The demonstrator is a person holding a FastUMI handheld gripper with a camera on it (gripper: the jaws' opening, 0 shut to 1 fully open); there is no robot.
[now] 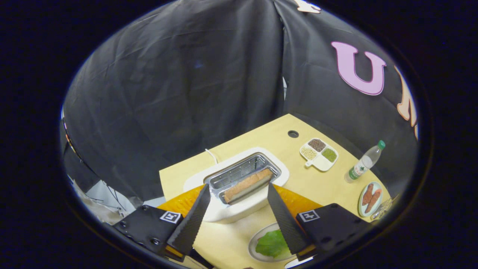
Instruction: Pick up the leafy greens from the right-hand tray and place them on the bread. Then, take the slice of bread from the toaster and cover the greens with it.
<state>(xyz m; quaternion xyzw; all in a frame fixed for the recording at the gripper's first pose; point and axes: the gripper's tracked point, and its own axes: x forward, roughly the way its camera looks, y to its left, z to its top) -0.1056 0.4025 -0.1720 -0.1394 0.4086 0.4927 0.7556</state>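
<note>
One bread slice (248, 185) in toaster (239, 186) slot, between spread fingertips of tool (236, 188); greens (272, 243) on plate (254, 246) nearer.

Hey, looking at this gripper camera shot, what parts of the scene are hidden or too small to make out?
- Bread under the greens on the plate: covered by the leaf and the right finger.
- Bread slice in the toaster: the slot hides its lower part.
- Bottle label: too small.
- Clear object beside the sausage plate: cut off at the edge.
- The gripper is open, fingers either side of the toaster.
</note>
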